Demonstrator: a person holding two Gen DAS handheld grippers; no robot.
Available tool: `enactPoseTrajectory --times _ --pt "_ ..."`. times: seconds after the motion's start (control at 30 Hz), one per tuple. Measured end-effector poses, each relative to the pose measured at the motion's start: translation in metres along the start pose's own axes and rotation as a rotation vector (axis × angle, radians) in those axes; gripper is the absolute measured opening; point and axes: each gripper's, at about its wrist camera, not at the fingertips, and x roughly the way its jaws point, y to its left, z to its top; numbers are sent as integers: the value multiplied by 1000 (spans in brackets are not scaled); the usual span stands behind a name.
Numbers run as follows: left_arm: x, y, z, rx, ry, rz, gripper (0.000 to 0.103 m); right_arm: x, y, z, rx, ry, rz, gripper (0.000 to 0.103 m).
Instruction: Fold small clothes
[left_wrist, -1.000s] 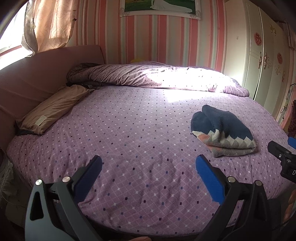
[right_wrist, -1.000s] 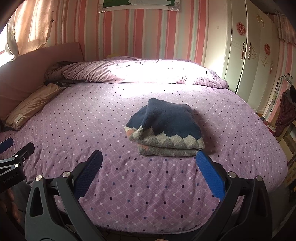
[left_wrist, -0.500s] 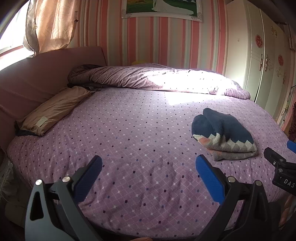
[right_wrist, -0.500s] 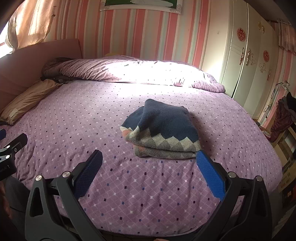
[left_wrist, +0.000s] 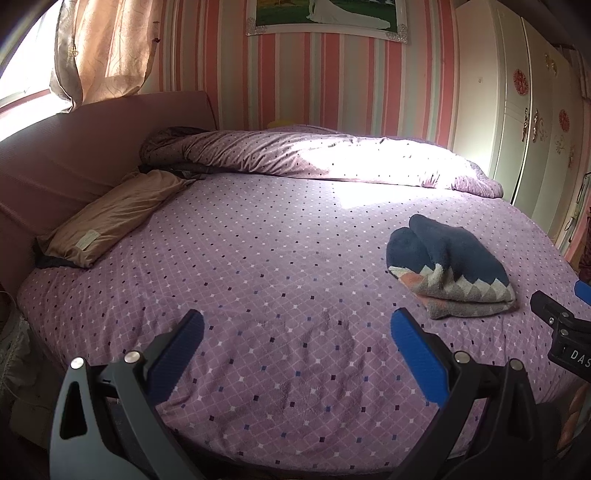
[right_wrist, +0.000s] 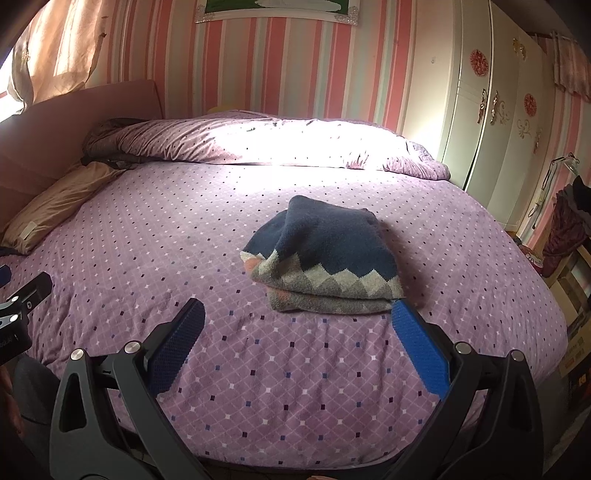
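A folded navy sweater with a grey and orange zigzag band (left_wrist: 450, 266) lies on the purple dotted bed (left_wrist: 258, 280), right of centre; it also shows in the right wrist view (right_wrist: 328, 254). My left gripper (left_wrist: 297, 328) is open and empty, near the bed's front edge, left of the sweater. My right gripper (right_wrist: 297, 325) is open and empty, just in front of the sweater, its right fingertip close to the sweater's near corner. Each gripper's side shows in the other's view.
A rolled purple duvet (left_wrist: 314, 158) lies along the back of the bed. A tan pillow (left_wrist: 110, 218) rests by the pink headboard (left_wrist: 74, 147) at left. A white wardrobe (right_wrist: 498, 122) stands at right, with clothes (right_wrist: 569, 229) hanging beside it.
Both views have tilted up slightly and drawn back a little from the bed. The sweater has not moved. Both grippers stay open.
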Motion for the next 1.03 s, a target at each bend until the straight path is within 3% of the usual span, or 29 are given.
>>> enactPoseTrajectory --times 0.67,1.03 --pt "-4 -4 2 14 -22 21 101 0 0 -1 -4 7 1 100" --pt "0 -2 4 -8 3 13 101 1 -2 0 3 10 8 100"
